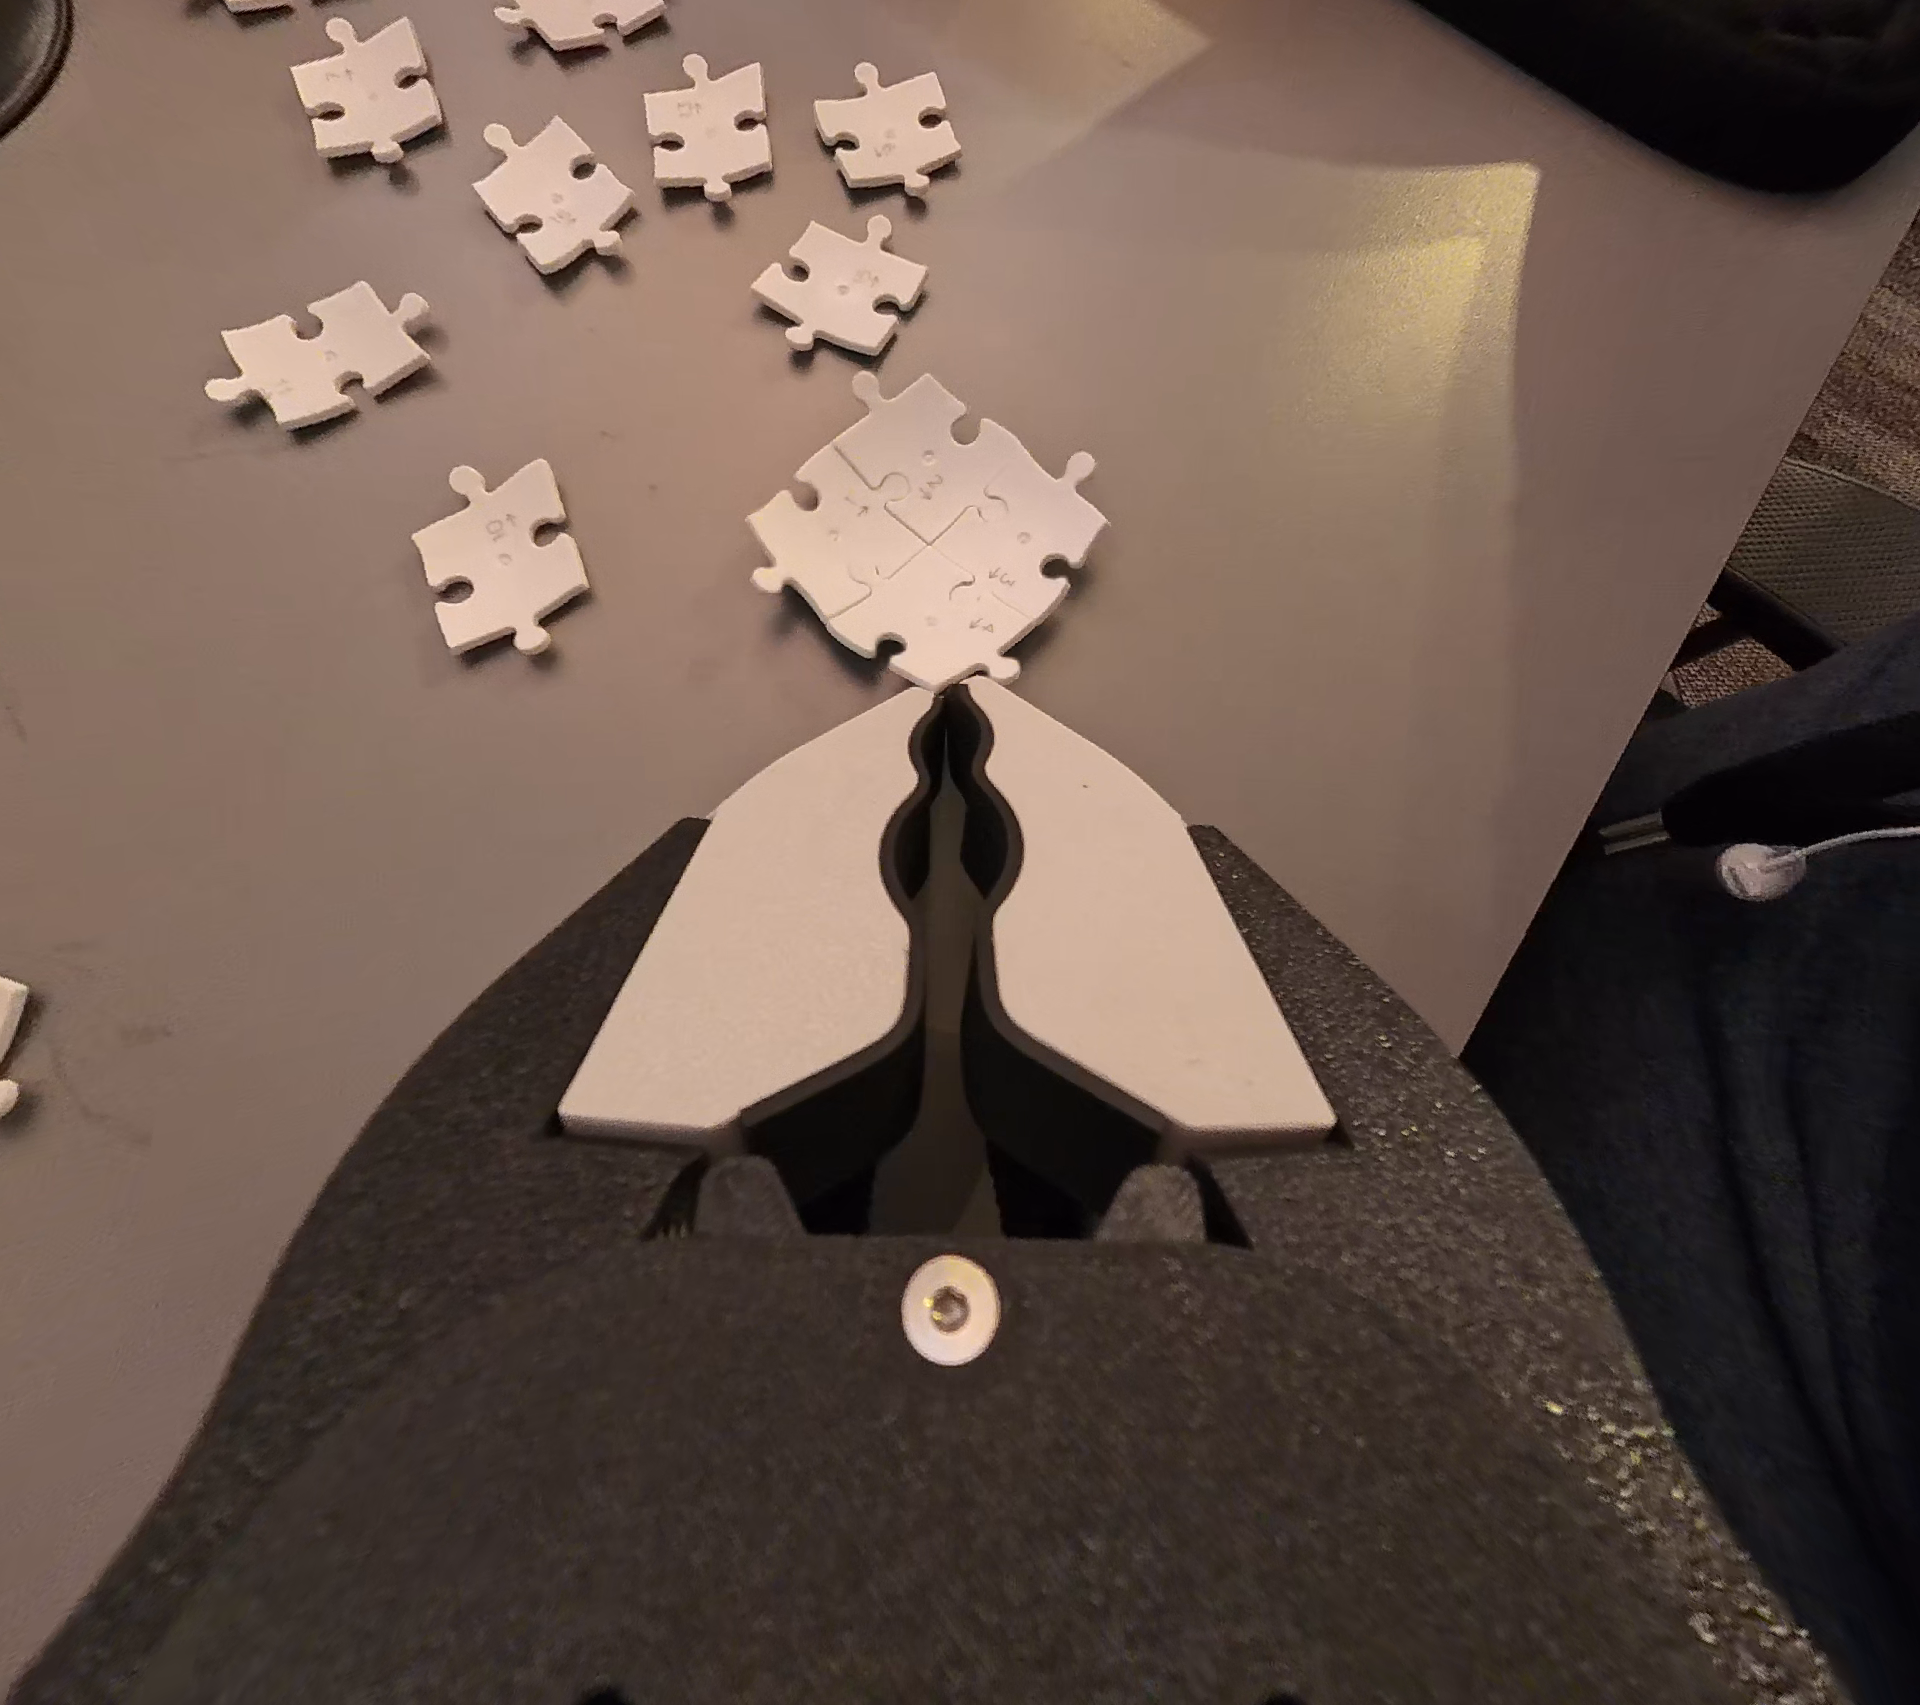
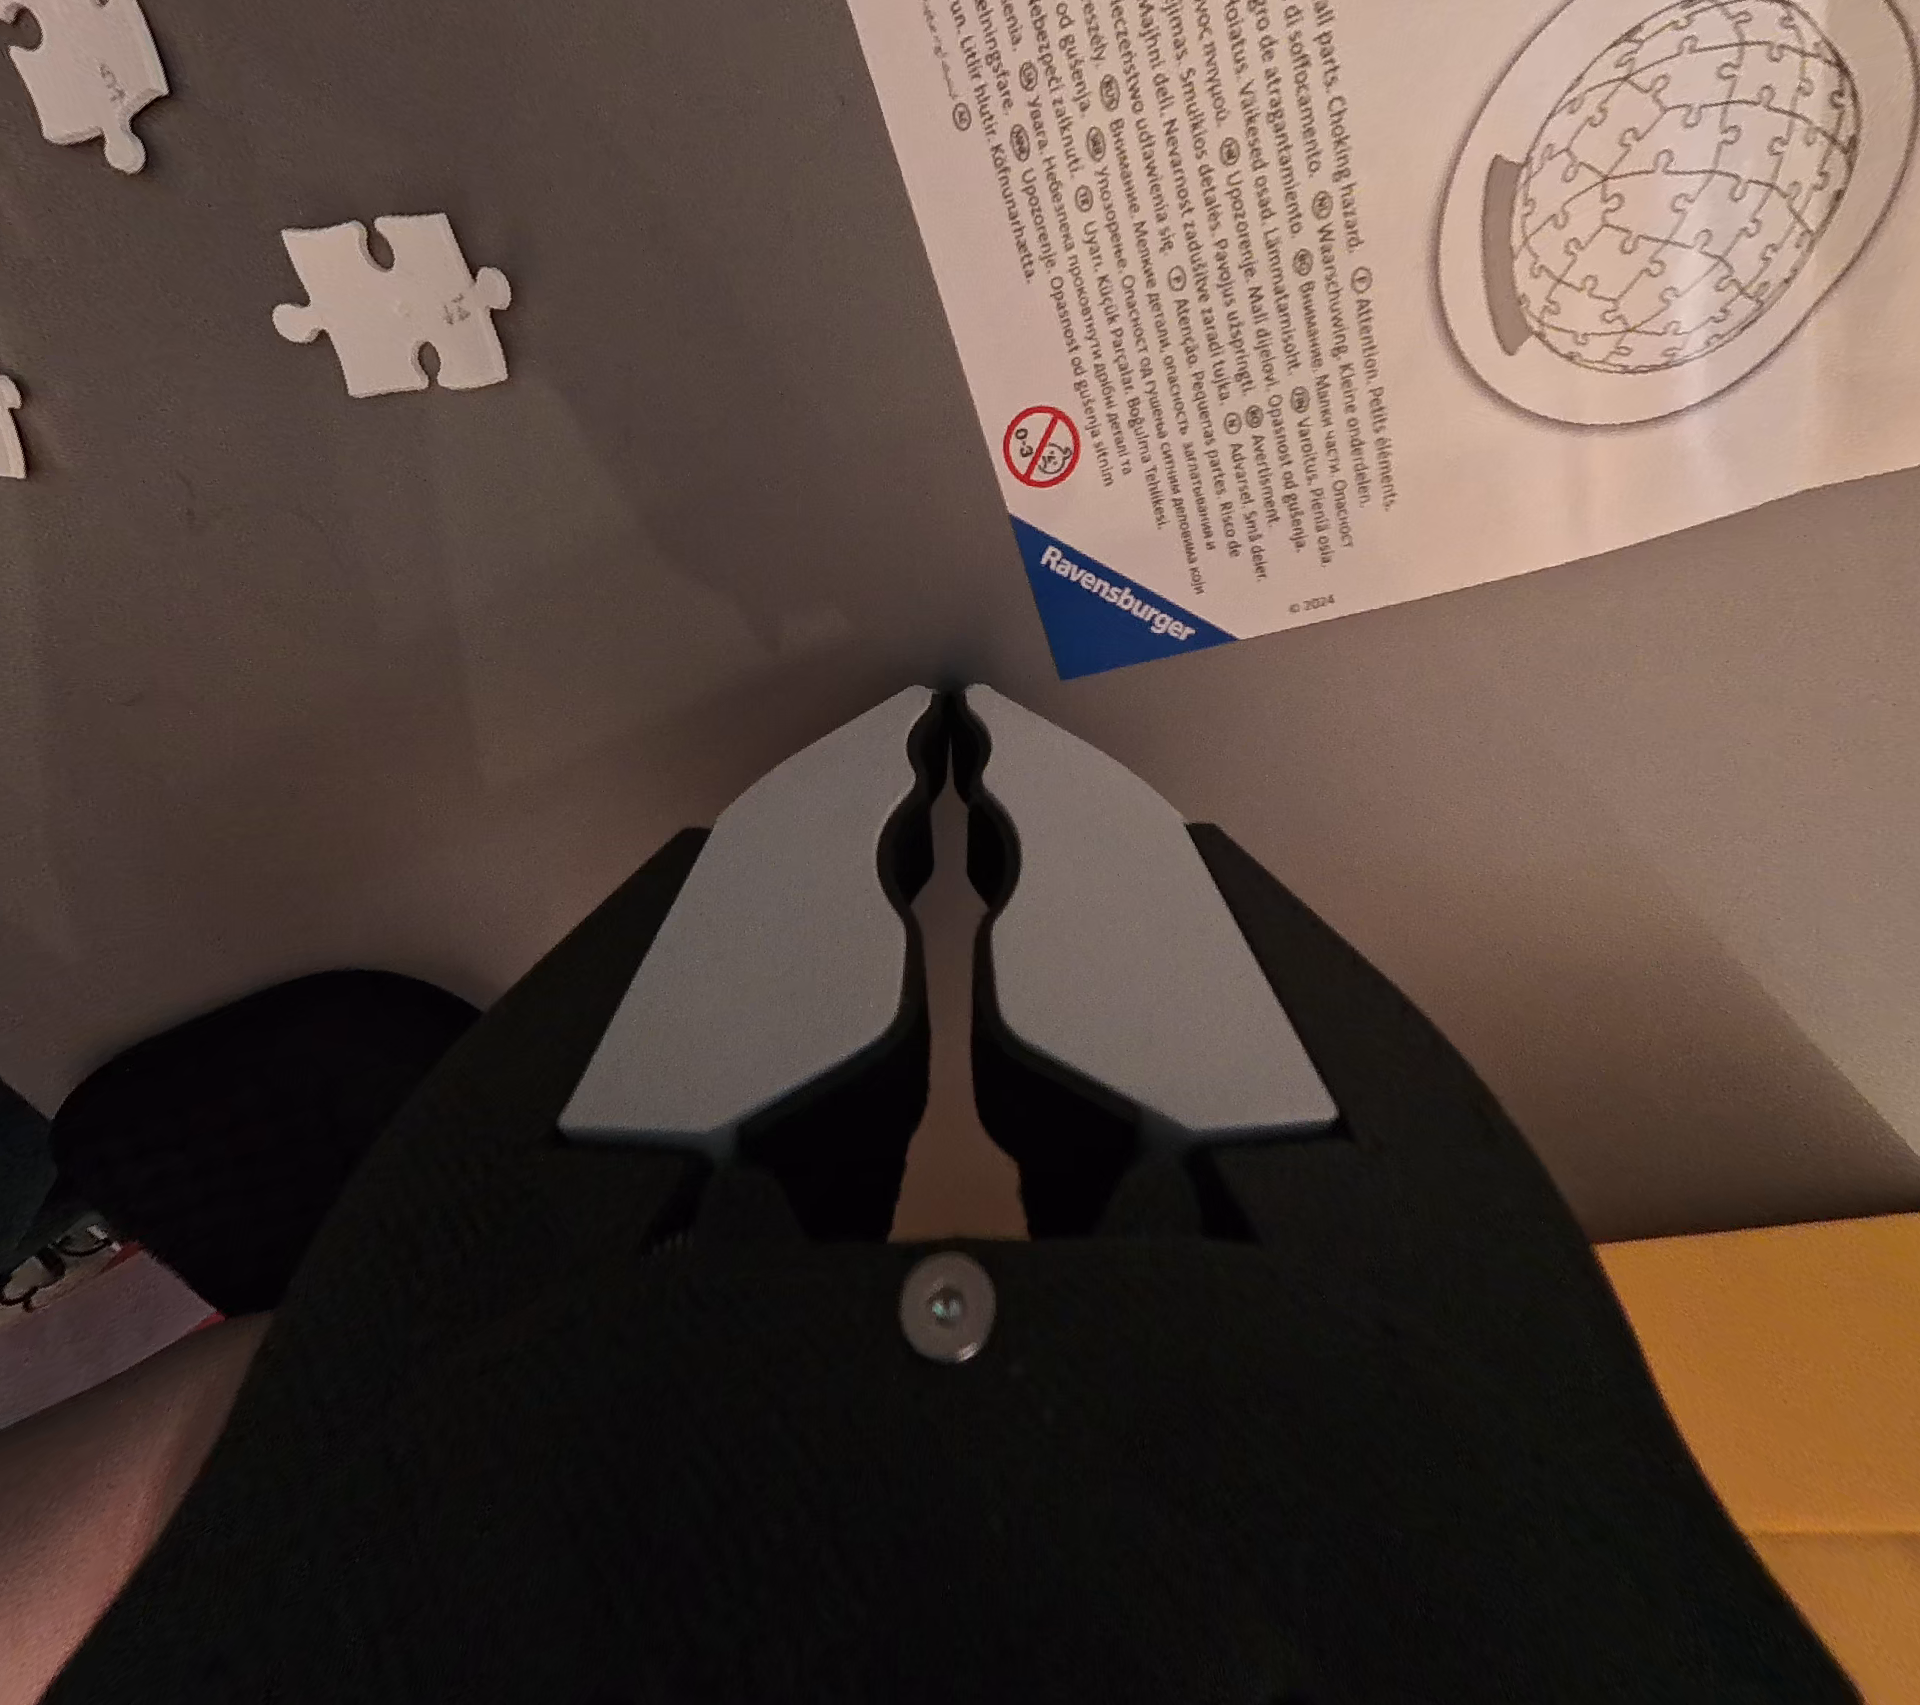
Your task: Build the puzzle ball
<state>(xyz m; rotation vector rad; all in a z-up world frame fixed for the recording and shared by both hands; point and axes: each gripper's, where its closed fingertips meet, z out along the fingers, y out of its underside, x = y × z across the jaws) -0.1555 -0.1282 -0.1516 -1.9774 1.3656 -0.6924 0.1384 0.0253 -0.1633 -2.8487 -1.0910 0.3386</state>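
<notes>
1. Left claw (image 1: 951, 691) is pinched tight, tips together, and as far as I can tell it's gripping the near corner of the four-piece joined patch (image 1: 928, 531). That patch sits at 12 o'clock right off the tips, looks slightly domed, and I honestly can't say if it's lifted or just resting on the bench (image 1: 1299, 367).

2. Biggest worry imo: it's only held by one corner. Those tab joints are just friction, so any twist or quick swing could pop a seam and the patch falls apart.

3. The loose puzzle pieces are scattered from 10 to 12 o'clock of that claw. The closest one (image 1: 840, 286) sits just beyond the patch, another (image 1: 501, 552) is out at 10 o'clock. Slide the patch forward and it probably shoves the near one out of line or rides up over it.

4. Right claw (image 2: 951, 694) is clenched on nothing, tips just above bare bench. The corner of the instruction sheet (image 2: 1351, 221) is at 1 o'clock, very near. If the claw drags that way it could catch the paper and skate it around.

5. From the right claw the nearest single piece (image 2: 395, 305) is well off at 10 o'clock. The claw has to spread first, and these pieces lie flat, so a pinch from above might just slip off the edges.

6. Bench edge runs close at 3 o'clock of the left claw. A dropped patch could go over the side.
</notes>
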